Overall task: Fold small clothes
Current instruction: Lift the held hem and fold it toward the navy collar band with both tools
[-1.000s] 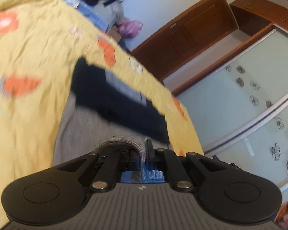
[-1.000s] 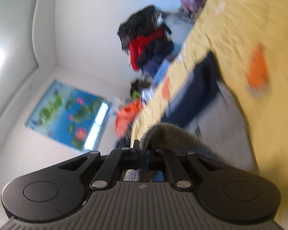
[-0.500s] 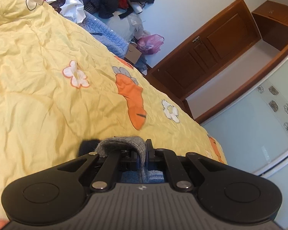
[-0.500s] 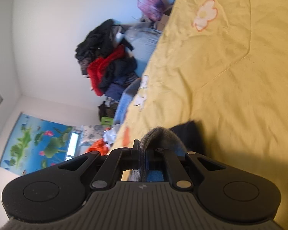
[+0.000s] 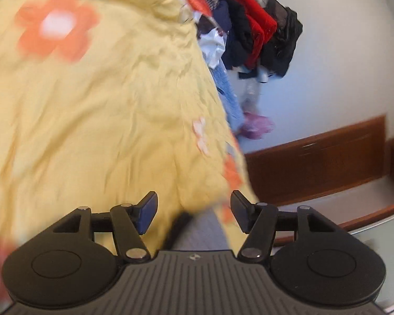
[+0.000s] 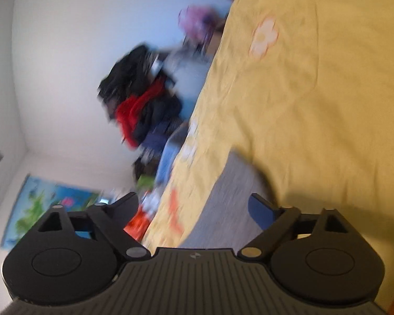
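Note:
A small grey knit garment [image 6: 226, 204] lies flat on the yellow flowered bedspread [image 6: 315, 105]. In the left wrist view only a grey strip of the garment [image 5: 202, 231] with a dark edge shows, low between the fingers. My left gripper [image 5: 193, 210] is open and empty just above it. My right gripper [image 6: 194, 207] is open and empty over the garment's near part. Both views are blurred by motion.
A pile of dark and red clothes [image 5: 254, 31] stands beyond the bed's far edge, also in the right wrist view [image 6: 144, 105]. A pink bag [image 5: 254, 127] lies on the floor. Wooden cabinets [image 5: 315, 162] line the wall. A blue poster [image 6: 47, 204] hangs at left.
Both grippers were shut on the grey garment; they have opened and let it go. It now lies on the bedspread, and both cameras have swung.

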`<state>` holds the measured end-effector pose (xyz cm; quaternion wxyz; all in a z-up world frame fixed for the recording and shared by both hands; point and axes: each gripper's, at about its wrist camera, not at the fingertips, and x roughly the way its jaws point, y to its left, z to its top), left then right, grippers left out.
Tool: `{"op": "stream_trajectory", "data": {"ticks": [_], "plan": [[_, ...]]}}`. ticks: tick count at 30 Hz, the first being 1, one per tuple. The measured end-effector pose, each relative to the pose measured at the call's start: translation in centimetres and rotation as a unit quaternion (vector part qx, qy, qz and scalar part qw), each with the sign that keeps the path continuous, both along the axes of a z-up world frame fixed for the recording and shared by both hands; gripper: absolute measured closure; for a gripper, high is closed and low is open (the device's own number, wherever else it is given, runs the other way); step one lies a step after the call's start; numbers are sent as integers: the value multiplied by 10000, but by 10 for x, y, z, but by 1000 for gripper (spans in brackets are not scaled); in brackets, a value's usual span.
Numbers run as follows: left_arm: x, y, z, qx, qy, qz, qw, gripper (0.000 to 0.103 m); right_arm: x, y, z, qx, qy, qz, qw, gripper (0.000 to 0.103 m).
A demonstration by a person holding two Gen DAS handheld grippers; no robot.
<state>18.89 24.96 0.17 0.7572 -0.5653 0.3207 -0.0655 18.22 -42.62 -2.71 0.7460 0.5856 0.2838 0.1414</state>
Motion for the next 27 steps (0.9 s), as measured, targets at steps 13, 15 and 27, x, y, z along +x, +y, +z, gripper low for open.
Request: {"op": "stream_trajectory", "data": {"ticks": [13,15,27], "plan": [[-156,-45,-34,-97,502,-617,9968,22,-173,25,-2,-1798,376,80,9830,15],[-151,-53,-36,-117,456,-747,9961,22,-177,37,-6,-1834,374,227,9821,14],[-122,-77,-32,885,197,-139,9958,56,-145,77,-1,-2166,66,68,9762,13]]}}
